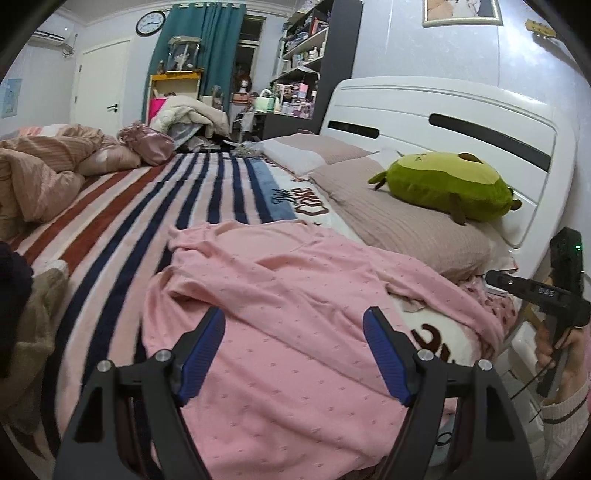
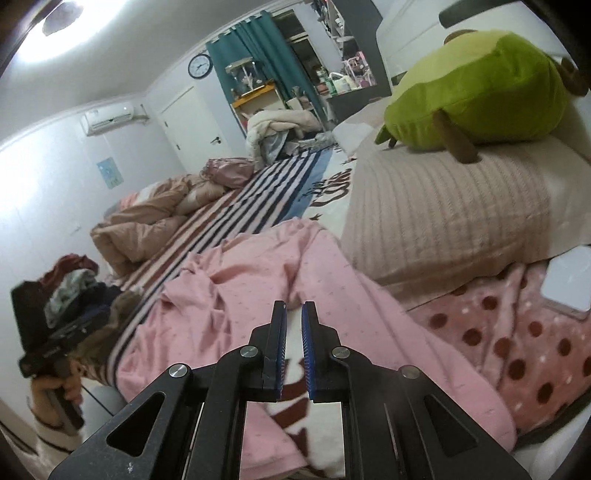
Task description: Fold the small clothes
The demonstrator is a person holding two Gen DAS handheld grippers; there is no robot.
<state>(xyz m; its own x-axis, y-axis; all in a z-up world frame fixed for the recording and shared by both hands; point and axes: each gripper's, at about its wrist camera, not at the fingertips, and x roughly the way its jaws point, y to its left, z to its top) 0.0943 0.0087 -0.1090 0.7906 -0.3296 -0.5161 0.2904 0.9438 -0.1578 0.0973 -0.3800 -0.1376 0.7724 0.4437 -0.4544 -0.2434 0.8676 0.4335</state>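
Two left fingers (image 1: 218,325) wide over pink garment (image 1: 280,295)

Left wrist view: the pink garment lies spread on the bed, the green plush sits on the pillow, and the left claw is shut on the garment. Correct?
Not quite. The left wrist view shows the left claw wide open above the pink garment, gripping nothing. The rest holds: the garment lies spread on the bed, and the green plush sits on the pillow.

A ceiling lamp (image 2: 59,18) glared white, washing out the wall below it; fisheye bending and dark vignette framed both soft, evenly lit views.
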